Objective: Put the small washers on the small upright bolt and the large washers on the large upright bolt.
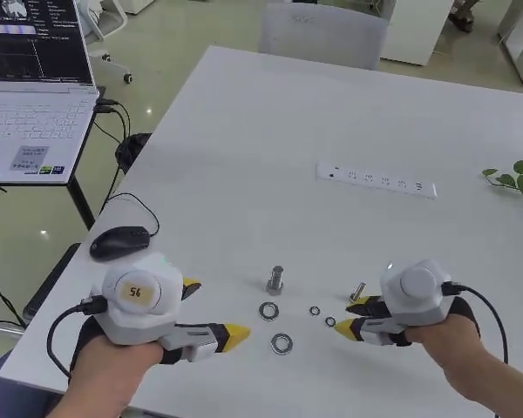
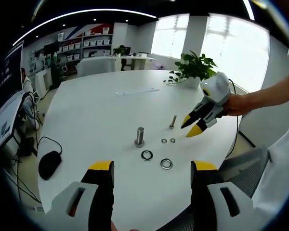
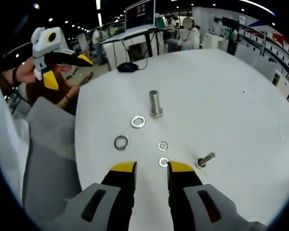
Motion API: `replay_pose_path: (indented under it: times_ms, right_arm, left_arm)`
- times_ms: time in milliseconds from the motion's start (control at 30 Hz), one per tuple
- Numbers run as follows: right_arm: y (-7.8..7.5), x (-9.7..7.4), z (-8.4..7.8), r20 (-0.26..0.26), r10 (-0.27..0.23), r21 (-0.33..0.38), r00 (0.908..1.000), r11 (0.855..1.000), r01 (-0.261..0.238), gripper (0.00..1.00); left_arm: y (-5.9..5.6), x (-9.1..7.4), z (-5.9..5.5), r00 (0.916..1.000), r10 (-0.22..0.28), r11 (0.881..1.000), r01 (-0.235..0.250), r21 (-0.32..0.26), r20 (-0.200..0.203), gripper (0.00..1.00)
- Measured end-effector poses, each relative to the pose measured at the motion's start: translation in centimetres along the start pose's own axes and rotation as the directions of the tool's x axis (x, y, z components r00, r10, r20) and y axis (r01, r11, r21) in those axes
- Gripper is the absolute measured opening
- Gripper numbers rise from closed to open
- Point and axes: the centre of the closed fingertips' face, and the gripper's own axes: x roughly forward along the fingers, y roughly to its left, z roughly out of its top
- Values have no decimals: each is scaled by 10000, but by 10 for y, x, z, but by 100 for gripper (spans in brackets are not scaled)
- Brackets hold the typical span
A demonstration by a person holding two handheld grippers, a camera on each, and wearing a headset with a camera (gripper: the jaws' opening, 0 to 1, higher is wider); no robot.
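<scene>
The large bolt (image 1: 275,279) (image 2: 140,136) (image 3: 155,103) stands upright near the white table's front. The small bolt (image 1: 358,290) (image 2: 173,121) (image 3: 205,160) stands to its right and looks tilted in the right gripper view. Two large washers (image 1: 268,310) (image 1: 281,343) lie flat in front of the large bolt. Two small washers (image 1: 315,311) (image 1: 330,321) lie between them and my right gripper (image 1: 349,315) (image 3: 152,167). That gripper is narrowly open, its tips just short of the nearer small washer (image 3: 164,162). My left gripper (image 1: 213,307) (image 2: 151,167) is wide open and holds nothing.
A black mouse (image 1: 119,243) lies at the table's left edge. A white power strip (image 1: 376,180) lies farther back, and plant leaves (image 1: 514,177) show at the right. An open laptop (image 1: 30,96) sits on a side stand. A chair (image 1: 322,35) stands behind the table.
</scene>
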Motion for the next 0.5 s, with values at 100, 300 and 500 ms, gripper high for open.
replay_pose_path:
  times_ms: [100,300,500]
  right_arm:
    - [3,5,-7,-174,39,3,9998,10000,-39,27]
    - [2,11,-16,-403,-24,87,9992,10000,28,26]
    - [-2,18,-21,-679,-145,87,9976,9998,151,25]
  left_arm:
    - [0,1,-1,10000,-8,10000,8,-7,-7,63]
    - [0,1,-2,10000,7,10000,-7,-82,15,63]
    - [1,0,-5,10000,39,9999,-39,-140,-23,63]
